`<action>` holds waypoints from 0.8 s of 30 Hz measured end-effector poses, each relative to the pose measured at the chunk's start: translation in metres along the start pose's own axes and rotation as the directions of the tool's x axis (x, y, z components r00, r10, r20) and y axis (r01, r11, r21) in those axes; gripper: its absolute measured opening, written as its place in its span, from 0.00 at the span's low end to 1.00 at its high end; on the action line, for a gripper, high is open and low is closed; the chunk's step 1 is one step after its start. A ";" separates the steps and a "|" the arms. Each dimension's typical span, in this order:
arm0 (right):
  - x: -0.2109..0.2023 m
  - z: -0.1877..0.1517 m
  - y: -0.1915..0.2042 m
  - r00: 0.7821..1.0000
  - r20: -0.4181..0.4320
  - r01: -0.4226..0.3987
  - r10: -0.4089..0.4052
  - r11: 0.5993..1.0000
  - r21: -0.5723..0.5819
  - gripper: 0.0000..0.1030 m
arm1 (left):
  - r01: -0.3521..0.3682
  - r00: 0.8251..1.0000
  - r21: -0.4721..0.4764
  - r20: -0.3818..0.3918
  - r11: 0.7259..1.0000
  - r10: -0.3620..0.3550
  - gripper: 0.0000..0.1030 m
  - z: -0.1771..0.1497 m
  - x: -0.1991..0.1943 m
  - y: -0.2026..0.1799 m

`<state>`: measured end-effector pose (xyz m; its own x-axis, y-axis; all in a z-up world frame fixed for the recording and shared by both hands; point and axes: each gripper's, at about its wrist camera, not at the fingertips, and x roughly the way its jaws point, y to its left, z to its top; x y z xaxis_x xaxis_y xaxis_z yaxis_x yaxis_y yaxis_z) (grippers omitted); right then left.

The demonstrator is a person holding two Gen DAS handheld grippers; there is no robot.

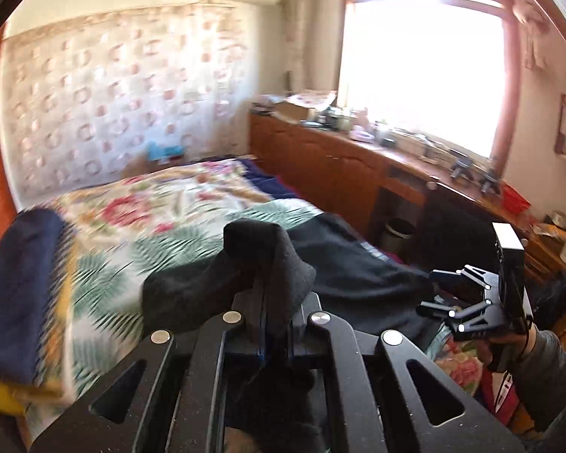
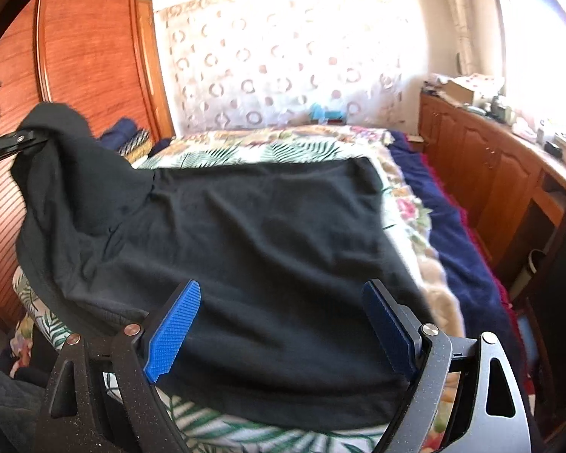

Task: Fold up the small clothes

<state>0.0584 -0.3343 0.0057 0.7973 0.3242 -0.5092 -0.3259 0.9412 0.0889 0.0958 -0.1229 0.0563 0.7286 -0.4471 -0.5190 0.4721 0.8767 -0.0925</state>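
Note:
A black garment point(image 2: 245, 234) lies spread on the floral bed cover point(image 2: 302, 147). Its left part is pulled up off the bed and hangs from my left gripper point(image 2: 22, 137). In the left wrist view that gripper point(image 1: 262, 302) is shut on a bunched fold of the black garment point(image 1: 268, 249), which drapes over the fingertips and hides them. My right gripper point(image 2: 283, 324) hovers wide open above the garment's near edge, with its blue pads point(image 2: 173, 332) clear of the cloth. The right gripper point(image 1: 452, 302) also shows at the bed's right side, held by a hand in a grey sleeve point(image 1: 547, 362).
A pile of folded navy clothes point(image 1: 19, 302) sits at the bed's left edge, beside a wooden wardrobe point(image 2: 86, 45). A long wooden cabinet point(image 1: 320, 158) with cluttered top runs under the window on the right. A small bin point(image 1: 396, 232) stands between bed and cabinet.

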 end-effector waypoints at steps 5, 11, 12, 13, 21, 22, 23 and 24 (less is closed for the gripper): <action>-0.030 -0.004 -0.020 0.999 0.037 0.029 -0.030 0.999 0.024 0.86 | 0.076 0.996 0.059 -0.040 0.995 -0.074 0.07 0.020 0.035 -0.035; -0.050 -0.012 -0.025 0.997 0.053 0.051 -0.053 0.998 0.035 0.86 | 0.119 0.990 0.110 -0.087 0.987 -0.110 0.07 0.031 0.057 -0.069; -0.052 -0.014 -0.026 0.997 0.056 0.055 -0.057 0.998 0.037 0.86 | 0.123 0.989 0.116 -0.094 0.986 -0.113 0.07 0.032 0.060 -0.074; -0.053 -0.015 -0.025 0.997 0.058 0.057 -0.059 0.998 0.039 0.86 | 0.131 0.988 0.124 -0.104 0.984 -0.118 0.07 0.032 0.063 -0.078; -0.061 -0.020 -0.028 0.998 0.042 0.043 -0.046 0.996 0.077 0.86 | 0.171 0.971 0.166 -0.194 0.971 -0.138 0.29 0.016 0.077 -0.093; -0.061 -0.020 -0.029 0.998 0.040 0.044 -0.047 0.996 0.079 0.86 | 0.172 0.972 0.172 -0.187 0.970 -0.140 0.38 0.015 0.073 -0.093; -0.061 -0.019 -0.029 0.998 0.040 0.048 -0.051 0.996 0.080 0.86 | 0.178 0.973 0.176 -0.181 0.968 -0.146 0.50 0.014 0.069 -0.093; -0.062 -0.017 -0.029 0.998 0.041 0.051 -0.054 0.996 0.077 0.86 | 0.186 0.972 0.177 -0.176 0.966 -0.155 0.60 0.013 0.066 -0.094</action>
<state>0.0095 -0.3829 0.0196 0.8337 0.2761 -0.4782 -0.2445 0.9611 0.1286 0.1059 -0.2371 0.0424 0.5476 -0.5390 -0.6400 0.6797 0.7326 -0.0353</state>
